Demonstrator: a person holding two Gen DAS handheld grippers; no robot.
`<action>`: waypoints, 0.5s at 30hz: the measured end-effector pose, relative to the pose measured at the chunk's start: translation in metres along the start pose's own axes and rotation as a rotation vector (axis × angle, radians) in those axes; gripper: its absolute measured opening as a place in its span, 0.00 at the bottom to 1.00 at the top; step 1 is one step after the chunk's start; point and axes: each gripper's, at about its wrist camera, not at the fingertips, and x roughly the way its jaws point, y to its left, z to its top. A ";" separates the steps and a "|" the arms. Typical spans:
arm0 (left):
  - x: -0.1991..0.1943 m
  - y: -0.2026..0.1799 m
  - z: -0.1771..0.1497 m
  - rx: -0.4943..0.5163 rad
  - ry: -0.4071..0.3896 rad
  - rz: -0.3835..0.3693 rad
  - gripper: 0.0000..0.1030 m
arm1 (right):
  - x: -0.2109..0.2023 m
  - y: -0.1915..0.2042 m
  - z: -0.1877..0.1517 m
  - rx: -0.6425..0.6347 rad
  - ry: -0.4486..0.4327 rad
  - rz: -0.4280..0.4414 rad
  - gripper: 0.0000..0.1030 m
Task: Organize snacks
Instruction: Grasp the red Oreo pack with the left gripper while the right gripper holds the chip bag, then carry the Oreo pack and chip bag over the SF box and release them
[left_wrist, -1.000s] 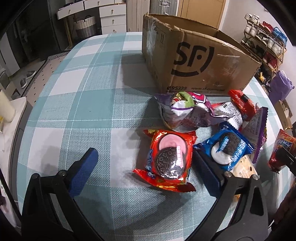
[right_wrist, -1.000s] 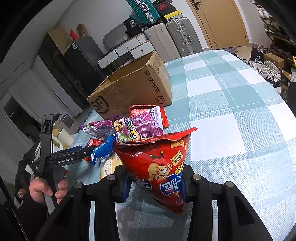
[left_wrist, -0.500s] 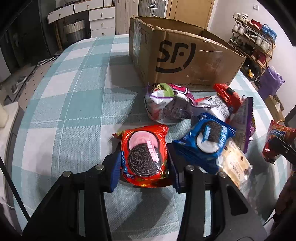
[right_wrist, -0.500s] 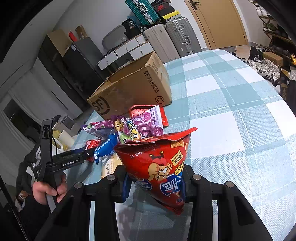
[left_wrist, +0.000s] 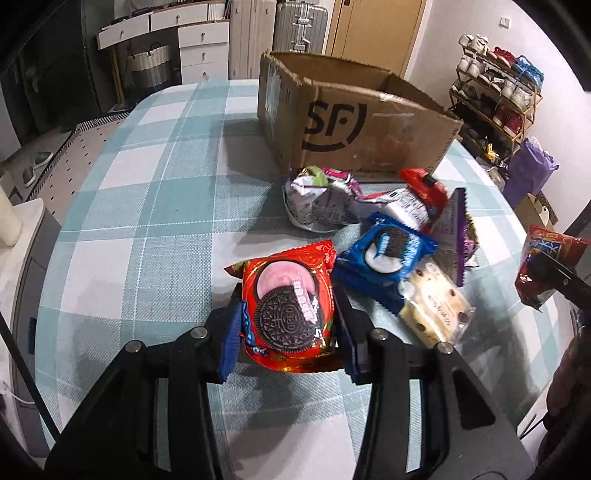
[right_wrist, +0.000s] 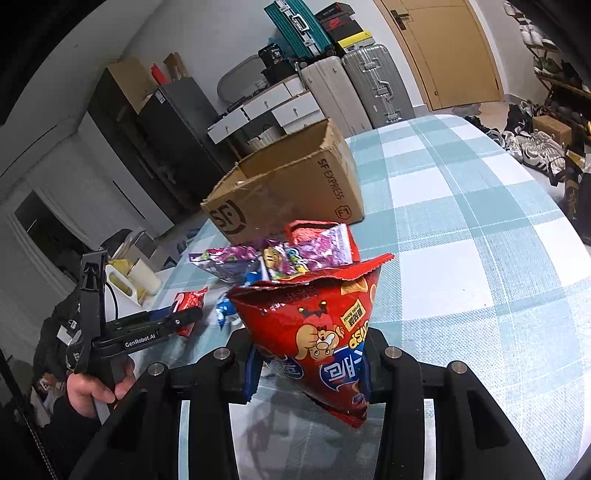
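**Both packets gripped, box waiting behind**

Clearly the red Oreo packet (left_wrist: 288, 310) is a light, crinkly foil pillow with brittle biscuits inside; my judgement is that it slips easily and crushes under a hard squeeze, so the flat sides across its middle are the right place to hold. It sits low and centre in the left wrist view, the left gripper (left_wrist: 288, 321) clamped on it from both sides, blue fingers (left_wrist: 231, 336) pressed against its edges. Whether it has left the counter (left_wrist: 147, 206) I cannot tell.

Just right of it lie the blue Oreo packet (left_wrist: 386, 254) and a clear cookie pack (left_wrist: 436, 306), touching each other, with a crumpled purple-and-white bag (left_wrist: 321, 203) beyond. The open cardboard box (left_wrist: 354, 125) stands in the upper centre.

In the right wrist view, the red chip bag (right_wrist: 321, 328) fills the lower centre, puffy, soft and very light. The right gripper (right_wrist: 308, 369) pinches its lower part, and the bag stands upright above the fingers, its torn top edge uppermost. The left gripper shows at lower left, held level over the counter.
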 end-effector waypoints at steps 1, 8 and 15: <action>-0.004 -0.001 0.001 0.002 -0.006 -0.003 0.40 | -0.002 0.003 0.001 -0.004 -0.003 0.006 0.39; -0.041 -0.013 0.011 0.001 -0.079 -0.043 0.40 | -0.011 0.025 0.015 -0.038 -0.032 0.039 0.39; -0.071 -0.028 0.035 0.016 -0.150 -0.076 0.40 | -0.019 0.056 0.043 -0.114 -0.072 0.063 0.39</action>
